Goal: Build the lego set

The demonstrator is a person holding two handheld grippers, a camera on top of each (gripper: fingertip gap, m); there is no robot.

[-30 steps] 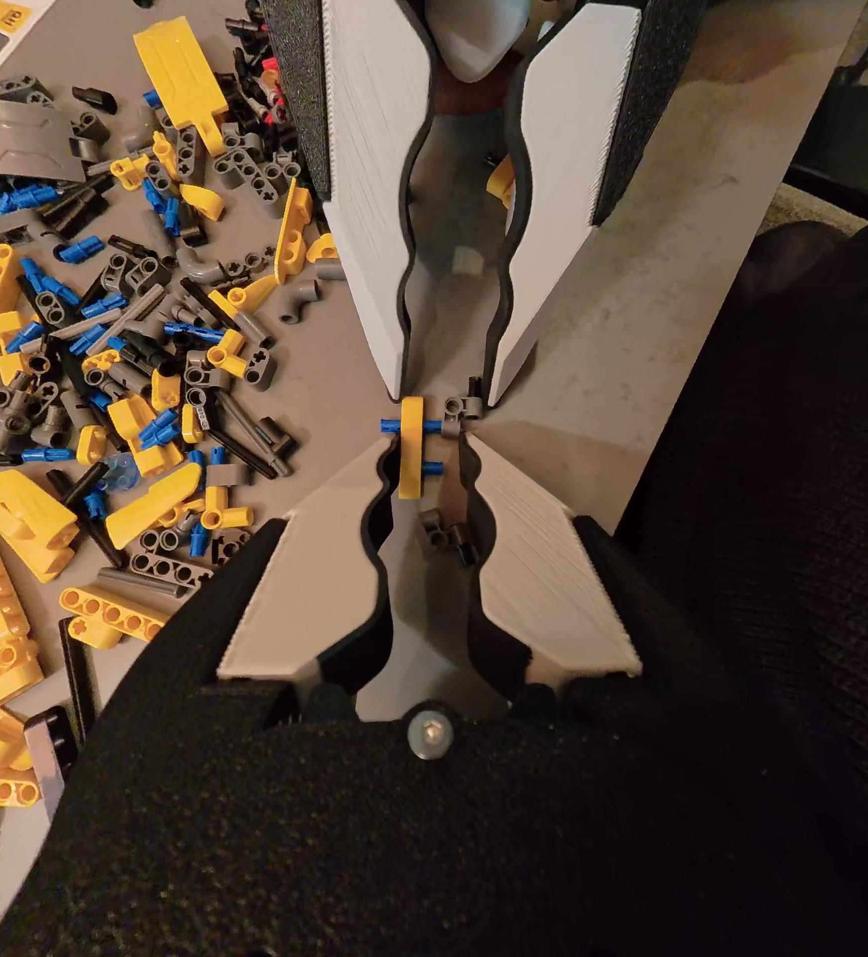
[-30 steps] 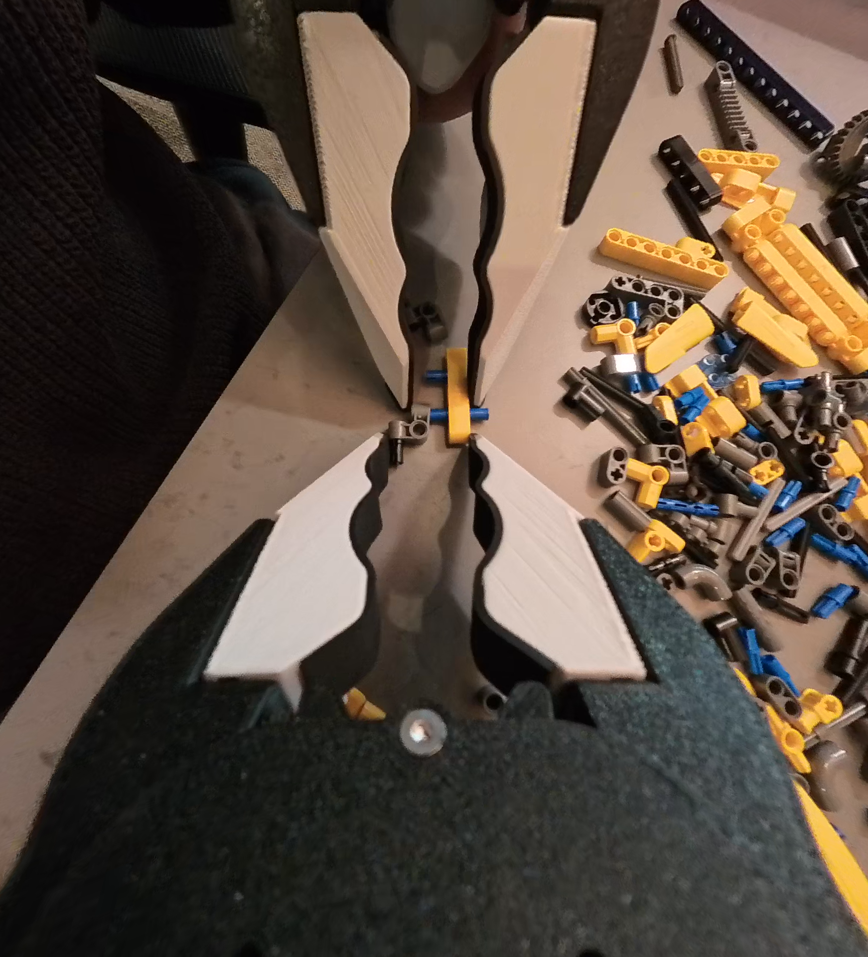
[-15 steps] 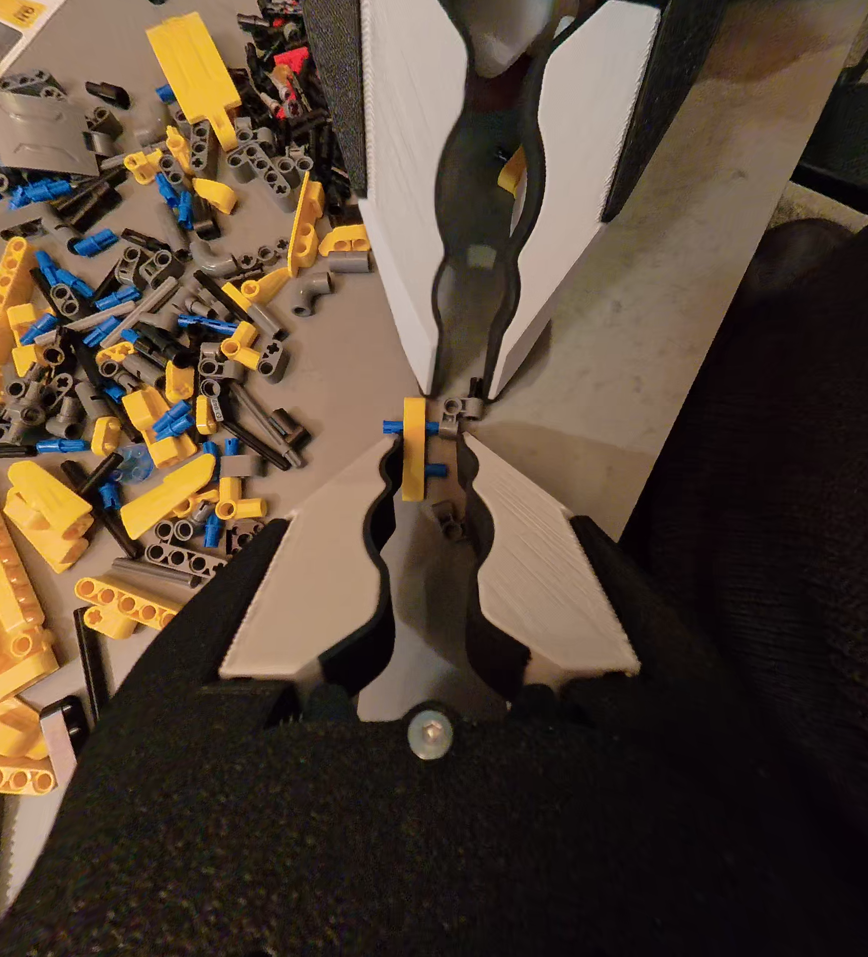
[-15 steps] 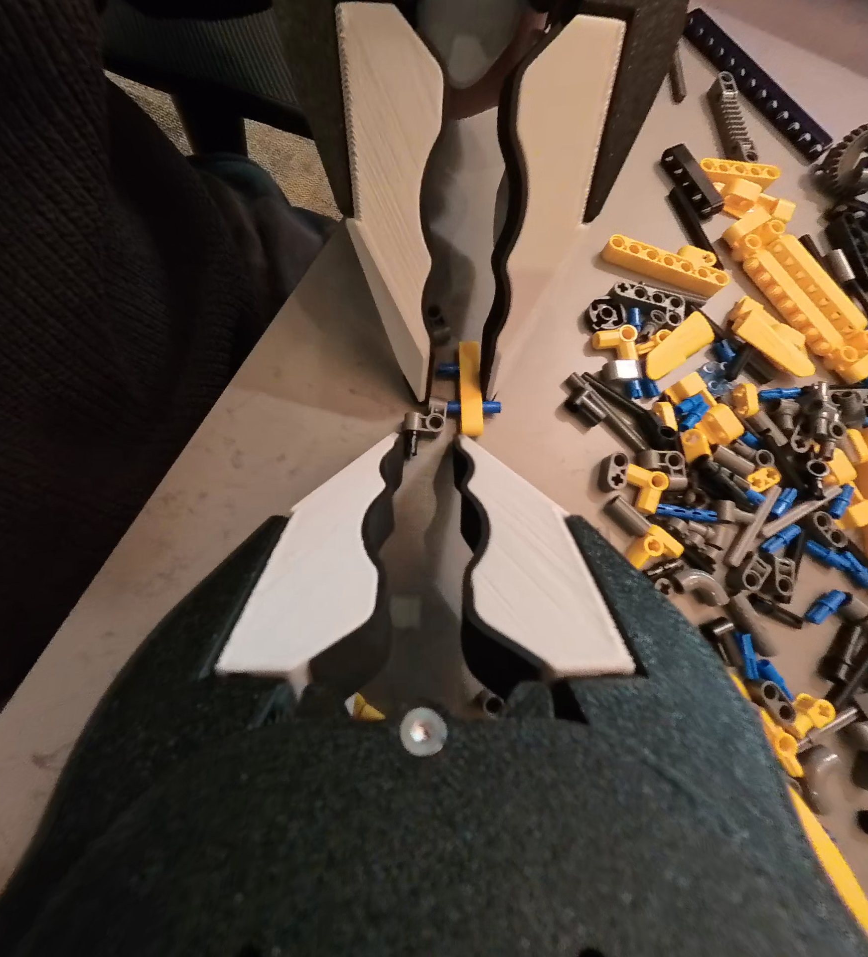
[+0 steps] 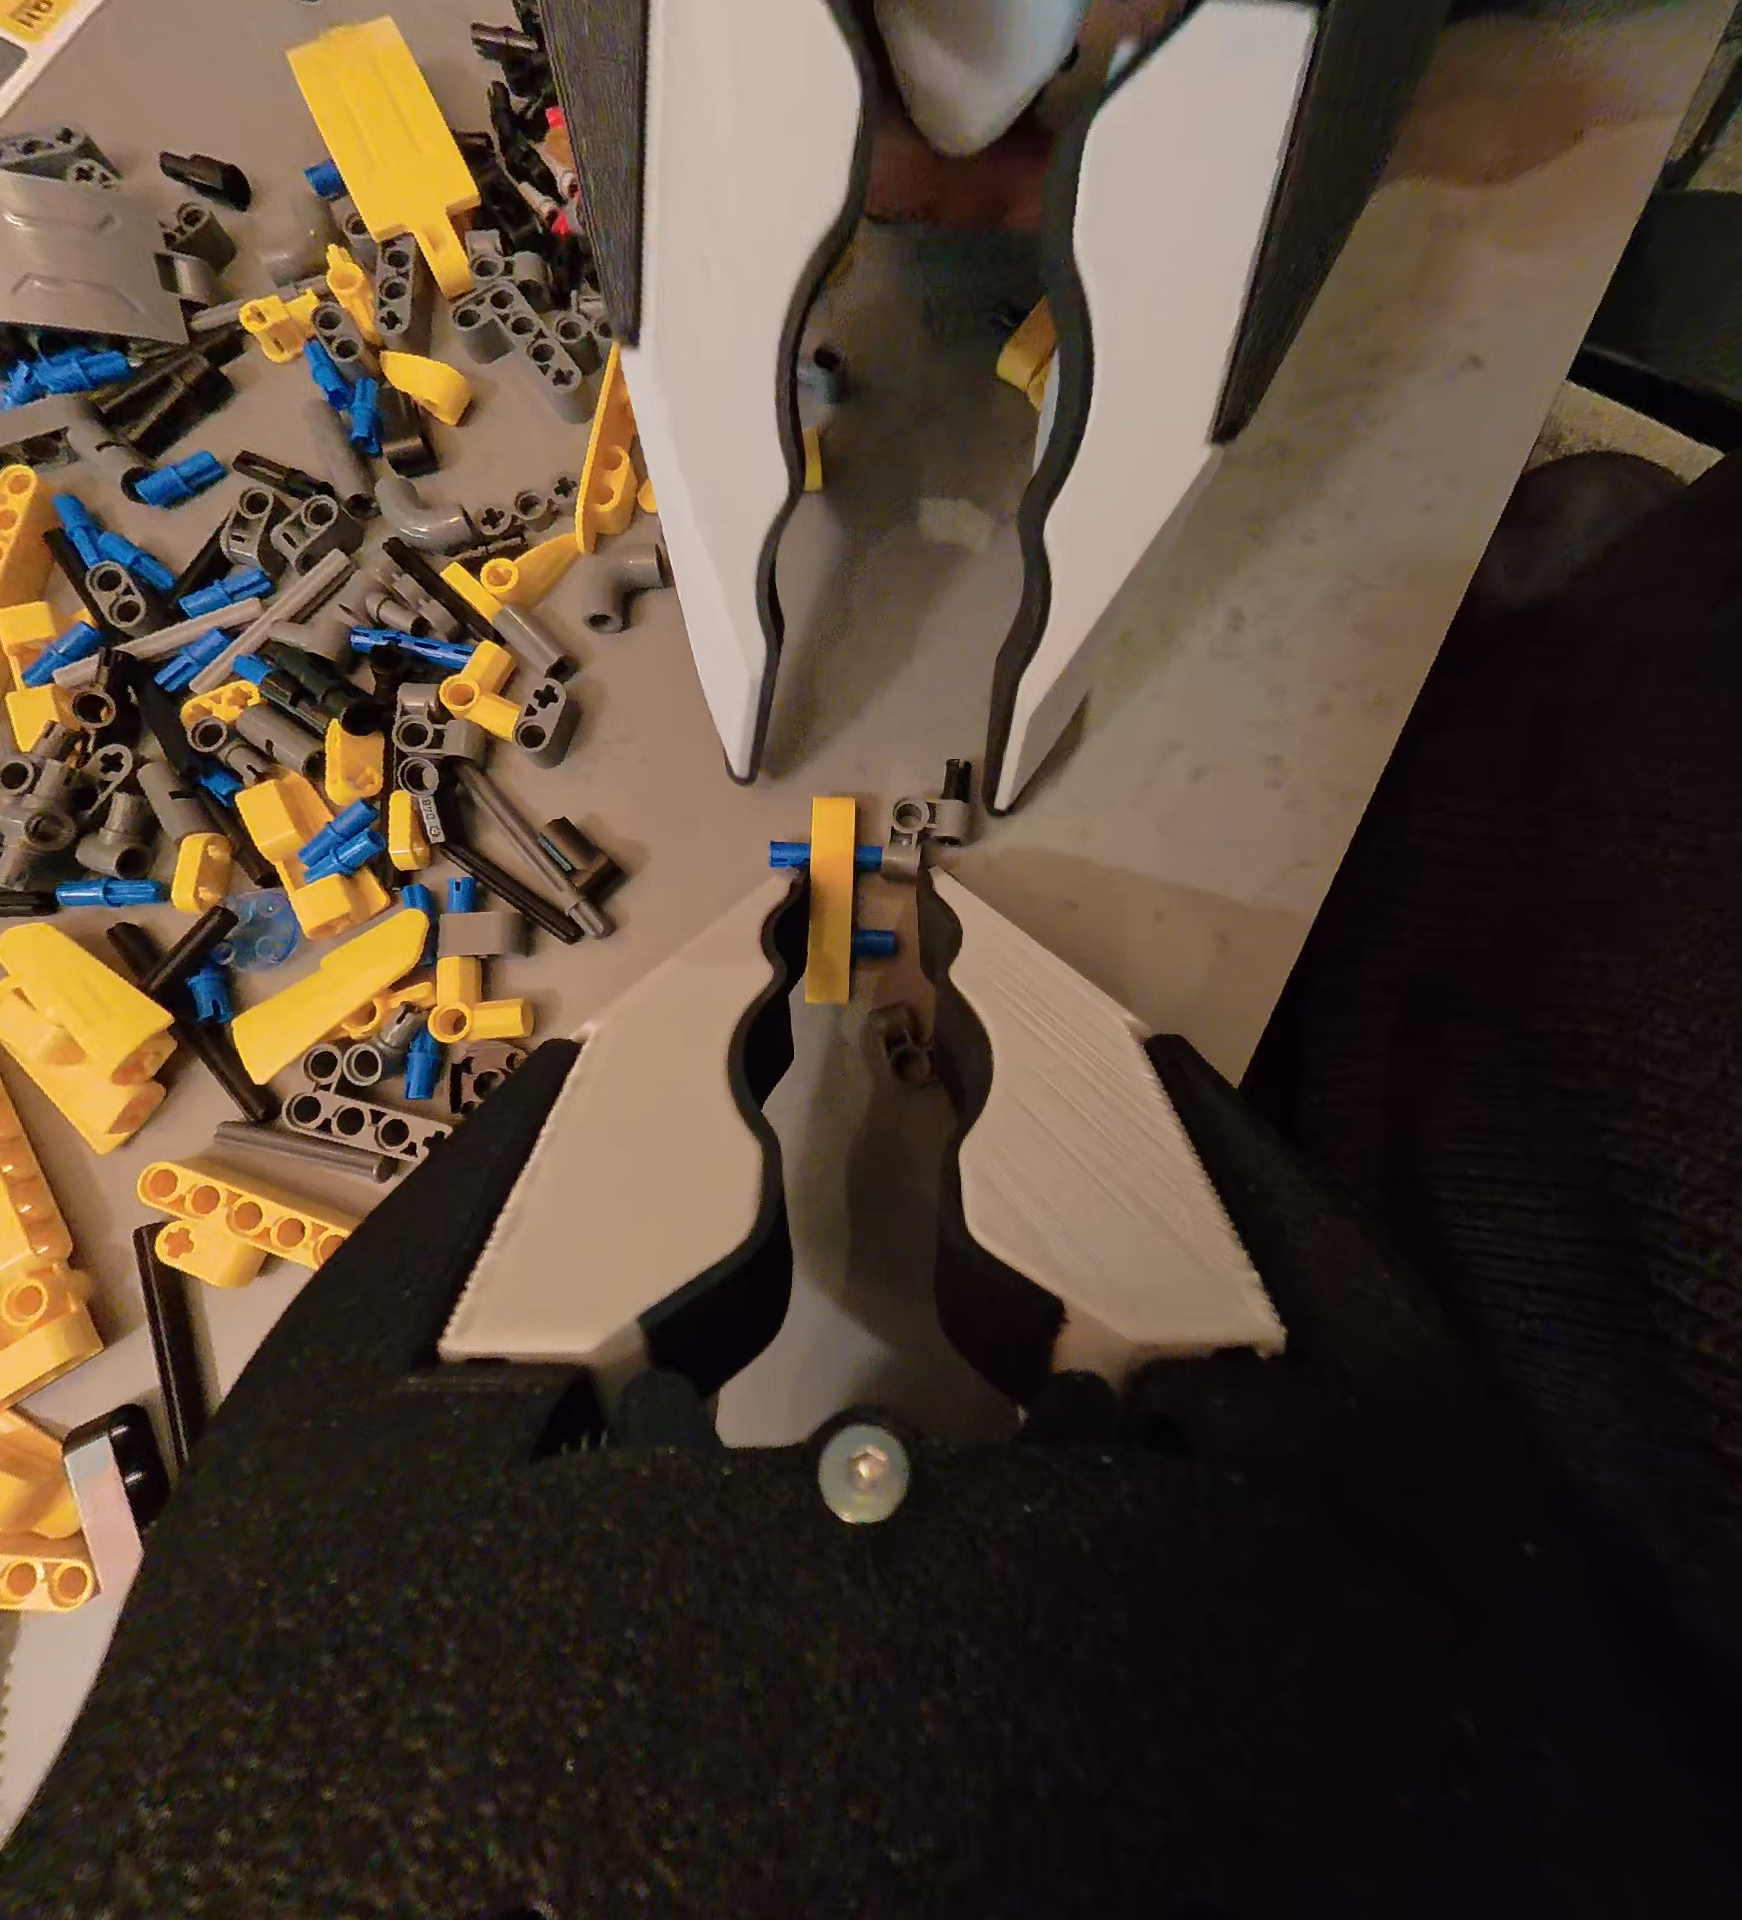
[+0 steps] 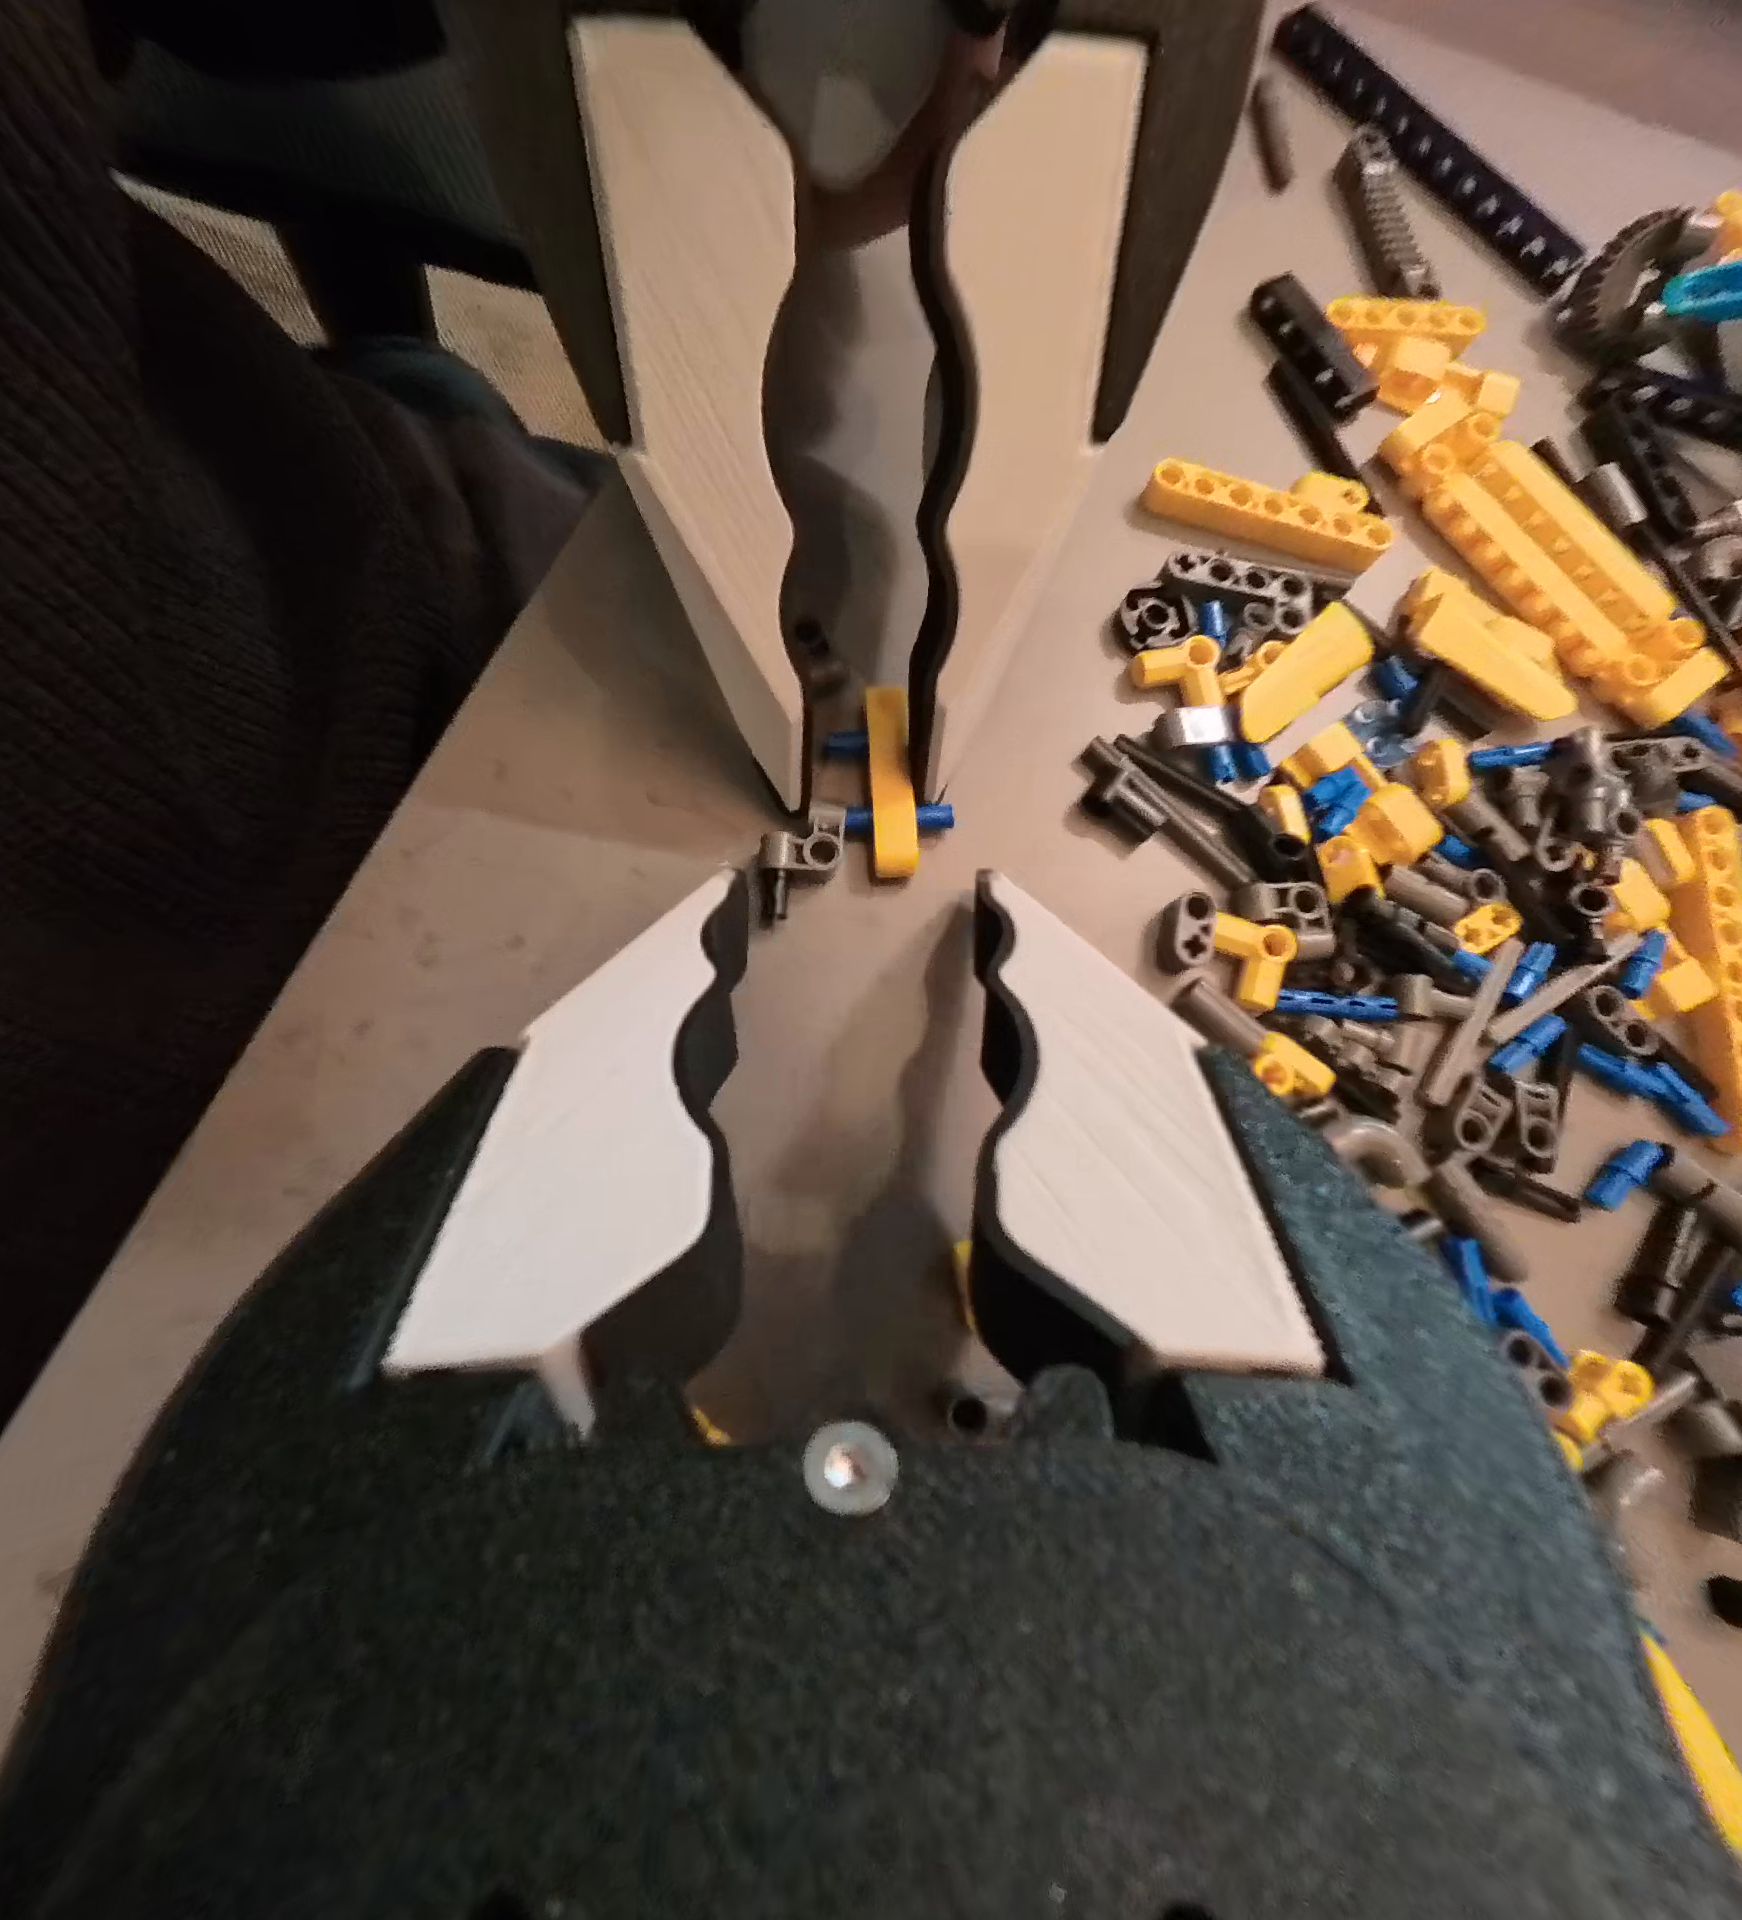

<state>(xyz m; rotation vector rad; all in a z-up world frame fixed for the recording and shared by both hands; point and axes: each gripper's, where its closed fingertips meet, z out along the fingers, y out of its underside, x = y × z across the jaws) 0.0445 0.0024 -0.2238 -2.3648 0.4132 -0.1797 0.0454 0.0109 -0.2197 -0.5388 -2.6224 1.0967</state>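
Note:
My left gripper [image 5: 859, 883] is shut on a short yellow beam [image 5: 831, 899] with two blue pins through it, held on edge just above the table. A small grey connector [image 5: 924, 826] with a black pin sits on the end of the upper blue pin. My right gripper [image 6: 859, 883] is open and empty, its fingertips on either side of the connector [image 6: 805, 852] and the beam [image 6: 893, 810] and a little short of them. The two grippers face each other tip to tip; the left one shows at the top of the right wrist view [image 6: 862, 790].
A dense pile of loose yellow, grey, black and blue parts [image 5: 223, 727] covers the table beside the grippers, also in the right wrist view [image 6: 1469, 883]. A small dark connector [image 5: 898, 1039] lies under the left fingers. The table edge [image 5: 1366, 831] and a person's dark sleeve [image 5: 1573, 1039] are close. The tips of both grippers are at nearly the same place.
My right gripper was shut on the grey connector; it has opened and let go. The connector stays on the blue pin. The left gripper keeps its hold.

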